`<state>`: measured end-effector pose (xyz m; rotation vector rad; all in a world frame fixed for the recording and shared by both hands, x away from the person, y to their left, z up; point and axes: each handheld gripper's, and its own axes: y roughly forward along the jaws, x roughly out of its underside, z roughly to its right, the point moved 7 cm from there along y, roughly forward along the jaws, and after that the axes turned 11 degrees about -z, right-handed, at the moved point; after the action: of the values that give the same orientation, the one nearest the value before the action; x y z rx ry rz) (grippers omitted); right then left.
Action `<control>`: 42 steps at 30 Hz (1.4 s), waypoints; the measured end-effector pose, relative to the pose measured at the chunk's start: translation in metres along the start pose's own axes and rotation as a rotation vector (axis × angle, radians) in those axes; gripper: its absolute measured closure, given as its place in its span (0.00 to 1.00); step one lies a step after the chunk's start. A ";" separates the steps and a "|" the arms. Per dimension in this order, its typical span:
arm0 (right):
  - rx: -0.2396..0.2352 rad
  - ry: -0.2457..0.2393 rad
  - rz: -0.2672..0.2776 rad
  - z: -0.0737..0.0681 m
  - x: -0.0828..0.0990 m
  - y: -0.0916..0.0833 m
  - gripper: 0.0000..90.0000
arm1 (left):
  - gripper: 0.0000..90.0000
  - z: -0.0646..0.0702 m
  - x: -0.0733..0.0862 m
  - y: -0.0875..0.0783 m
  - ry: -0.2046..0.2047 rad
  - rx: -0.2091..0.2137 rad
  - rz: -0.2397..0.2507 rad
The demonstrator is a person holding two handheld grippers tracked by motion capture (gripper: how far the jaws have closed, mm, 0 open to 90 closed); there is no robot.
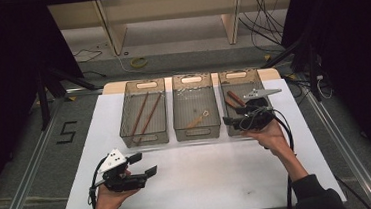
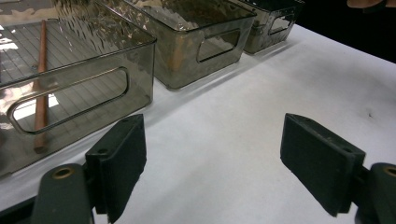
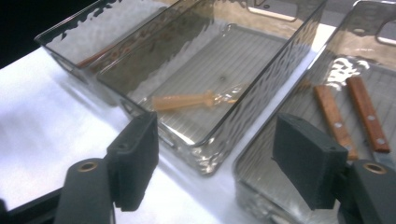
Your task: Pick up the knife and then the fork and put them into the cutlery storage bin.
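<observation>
- My left gripper [image 1: 145, 164] rests in my left hand [image 1: 111, 198] on the white table [image 1: 219, 177], well short of the row of bins and nearer the left bin [image 1: 143, 113] than the others. Its jaws stand wide apart with only bare table between them.
- In the left gripper view, the left bin's front wall with its handle slot sits just beyond my left jaw, and one of the chopsticks [image 2: 42, 88] lies inside it, running away from me.
- In the high view, the left bin holds two brown chopsticks [image 1: 144, 115] lying side by side along its length.
- The middle bin [image 1: 196, 107] stands just right of the left bin, and a pale wooden utensil [image 1: 197, 119] lies slantwise on its floor.
- The right bin [image 1: 232, 81] stands just right of the middle bin, and my right gripper [image 1: 232, 118] hangs over its near end, held by my right hand [image 1: 271, 135].
- My right gripper's jaws are parted and clamp nothing; in the right gripper view they straddle the wall between the middle bin [image 3: 261, 70] and the right bin [image 3: 355, 56].
- Two wood-handled knives [image 3: 355, 114] lie side by side on the right bin's floor, ahead of my right jaw and clear of it, not touching it.
- The pale utensil [image 3: 187, 100] lies in the middle bin between and beyond my right gripper's jaws.
</observation>
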<state>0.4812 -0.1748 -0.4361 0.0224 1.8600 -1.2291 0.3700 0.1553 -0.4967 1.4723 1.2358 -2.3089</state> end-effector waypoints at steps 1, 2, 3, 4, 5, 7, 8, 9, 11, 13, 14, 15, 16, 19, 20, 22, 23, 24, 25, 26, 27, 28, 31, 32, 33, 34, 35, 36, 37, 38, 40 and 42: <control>-0.005 0.001 0.007 -0.002 0.002 0.000 0.36 | 0.24 0.000 0.000 0.000 0.002 -0.001 0.002; -0.010 0.000 0.011 -0.004 0.004 0.000 0.35 | 0.24 0.000 0.000 0.000 0.000 -0.001 0.001; -0.011 -0.003 0.012 -0.006 0.005 0.000 0.35 | 0.24 0.000 0.000 0.000 0.001 0.000 0.001; -0.009 -0.006 0.007 -0.008 0.007 0.001 0.34 | 0.24 0.000 0.000 0.000 0.001 -0.001 0.000; -0.009 -0.011 0.010 -0.009 0.008 0.001 0.34 | 0.24 0.000 0.000 0.000 0.002 0.000 0.000; -0.008 -0.012 0.024 -0.012 0.010 -0.001 0.33 | 0.24 0.000 0.000 0.001 0.001 0.001 0.000; -0.013 -0.011 0.025 -0.014 0.011 -0.001 0.32 | 0.24 0.000 0.000 0.001 -0.001 0.000 0.001; -0.016 -0.013 0.029 -0.015 0.013 -0.001 0.31 | 0.24 0.000 0.000 0.001 -0.001 0.001 0.000; -0.017 -0.014 0.032 -0.017 0.016 -0.001 0.31 | 0.24 0.000 0.000 0.001 -0.005 0.003 0.000; -0.021 -0.014 0.038 -0.019 0.019 -0.001 0.30 | 0.24 -0.001 0.000 0.001 -0.005 0.002 -0.002; -0.021 -0.013 0.041 -0.020 0.021 -0.001 0.30 | 0.24 -0.001 0.000 0.001 -0.004 0.002 -0.004; -0.027 -0.012 0.042 -0.022 0.023 -0.001 0.29 | 0.24 -0.001 0.000 0.001 -0.004 0.003 -0.004; -0.029 -0.012 0.046 -0.023 0.025 -0.001 0.28 | 0.24 -0.001 0.000 0.001 -0.008 0.004 -0.001; -0.045 -0.005 0.053 -0.026 0.030 -0.001 0.28 | 0.24 0.000 -0.001 0.001 -0.009 0.006 -0.001; -0.049 -0.002 0.057 -0.028 0.032 -0.001 0.28 | 0.24 0.000 -0.001 0.002 -0.006 0.006 -0.003; -0.053 -0.010 0.068 -0.031 0.035 -0.003 0.27 | 0.24 0.000 0.000 0.003 -0.004 0.007 -0.006; -0.059 -0.010 0.075 -0.033 0.036 -0.004 0.27 | 0.24 0.000 0.000 0.003 -0.005 0.009 -0.005; -0.063 -0.012 0.084 -0.035 0.037 -0.005 0.27 | 0.24 0.000 0.000 0.003 -0.006 0.011 -0.006; -0.062 -0.015 0.093 -0.036 0.038 -0.005 0.27 | 0.24 0.000 0.000 0.003 -0.007 0.013 -0.006; -0.063 -0.021 0.101 -0.038 0.040 -0.006 0.27 | 0.24 0.000 0.000 0.003 -0.010 0.014 -0.003; -0.067 -0.022 0.104 -0.039 0.041 -0.007 0.26 | 0.24 0.000 0.000 0.003 -0.009 0.015 -0.005; -0.071 -0.022 0.109 -0.041 0.043 -0.007 0.26 | 0.24 0.000 -0.001 0.003 -0.006 0.013 -0.006; -0.079 -0.028 0.121 -0.046 0.046 -0.009 0.26 | 0.24 0.001 0.000 0.003 -0.005 0.018 -0.008; -0.077 -0.030 0.124 -0.047 0.046 -0.010 0.25 | 0.24 0.001 0.000 0.004 -0.005 0.019 -0.010; -0.083 -0.029 0.124 -0.049 0.048 -0.010 0.25 | 0.24 0.001 0.000 0.004 -0.006 0.022 -0.010; -0.086 -0.036 0.128 -0.051 0.049 -0.010 0.25 | 0.24 0.001 0.001 0.004 -0.006 0.022 -0.012; -0.084 -0.035 0.128 -0.052 0.050 -0.010 0.25 | 0.24 0.002 0.001 0.003 -0.004 0.023 -0.013; -0.085 -0.036 0.129 -0.052 0.051 -0.010 0.25 | 0.24 0.002 0.001 0.003 -0.004 0.024 -0.013; -0.087 -0.036 0.131 -0.053 0.052 -0.010 0.25 | 0.24 0.002 0.001 0.003 -0.005 0.025 -0.013; -0.085 -0.037 0.130 -0.054 0.054 -0.010 0.24 | 0.24 0.002 0.001 0.003 -0.005 0.024 -0.012; -0.084 -0.041 0.132 -0.055 0.056 -0.010 0.24 | 0.24 0.002 0.000 0.003 -0.005 0.025 -0.012; -0.086 -0.040 0.140 -0.056 0.058 -0.011 0.24 | 0.24 0.002 0.000 0.003 -0.004 0.026 -0.013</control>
<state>0.4046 -0.1627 -0.4597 0.0787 1.8428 -1.0462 0.3700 0.1521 -0.4985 1.4719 1.2235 -2.3436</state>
